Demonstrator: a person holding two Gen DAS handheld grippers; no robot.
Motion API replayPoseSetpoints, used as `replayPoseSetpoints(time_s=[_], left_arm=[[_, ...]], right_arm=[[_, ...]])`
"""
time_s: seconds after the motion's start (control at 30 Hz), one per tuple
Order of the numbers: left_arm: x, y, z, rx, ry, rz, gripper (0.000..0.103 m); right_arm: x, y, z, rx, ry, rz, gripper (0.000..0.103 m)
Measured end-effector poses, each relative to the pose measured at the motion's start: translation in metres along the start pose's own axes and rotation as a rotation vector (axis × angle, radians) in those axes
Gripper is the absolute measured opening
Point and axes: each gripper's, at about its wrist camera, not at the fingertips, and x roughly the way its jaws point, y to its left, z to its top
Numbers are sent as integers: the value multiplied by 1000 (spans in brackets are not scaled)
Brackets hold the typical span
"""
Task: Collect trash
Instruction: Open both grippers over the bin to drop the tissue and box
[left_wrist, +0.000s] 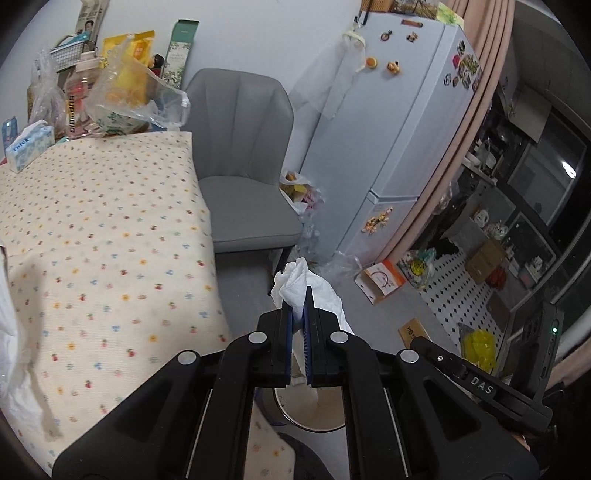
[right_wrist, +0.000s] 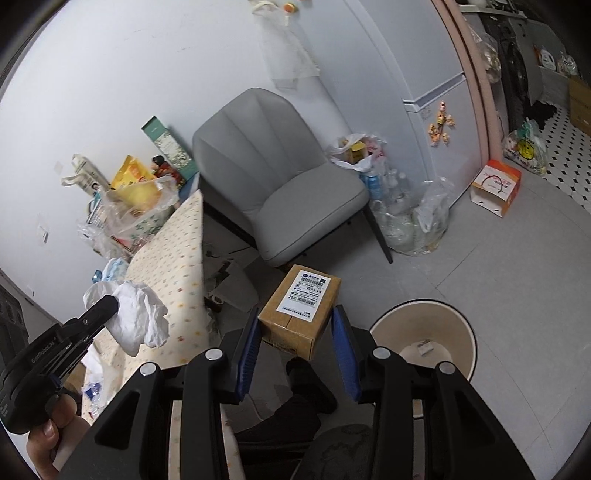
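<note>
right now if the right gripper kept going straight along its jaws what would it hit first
Most likely the cardboard box on the floor: it sits framed between the open jaws of the right gripper, straight ahead. Depth is hard to judge; the grey chair lies beyond it.

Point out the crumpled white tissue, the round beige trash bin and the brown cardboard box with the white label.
crumpled white tissue (right_wrist: 142, 317), right wrist view, on its bunched middle.
round beige trash bin (right_wrist: 391, 326), right wrist view, on its inner wall.
brown cardboard box with the white label (right_wrist: 308, 291), right wrist view, on the label on top.
</note>
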Motion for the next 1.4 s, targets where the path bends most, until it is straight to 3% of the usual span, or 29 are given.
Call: replayPoseSetpoints(time_s=[0.03,0.1,0.83,0.9,0.97,1.03,1.1,1.23,1.4], left_arm=[[5,-3,0,5,10,-1,6],[12,-10,0,17,26,-6,6],[101,-118,-27,148,207,-120,7],[110,-119,-30,136,224,-140,18],[116,-118,-31,113,228,-157,75],[113,-115,-33,115,196,-158,87],[112,-112,-34,126,195,-140,94],[103,-95,-30,73,190,-124,94],[70,-73,-20,52,128,-74,97]], right_arm=[[1,-6,2,15,-2,-1,61],[-2,-18,3,42,-22,-15,67],[-78,-106,6,178,-145,-111,75],[-82,-110,6,181,-153,-120,76],[-83,-114,6,191,-153,-118,76],[-82,-115,5,194,-150,-115,76],[-79,-114,4,191,-143,-111,76],[-73,-105,3,182,-132,-100,76],[-67,-85,1,142,-121,-82,81]])
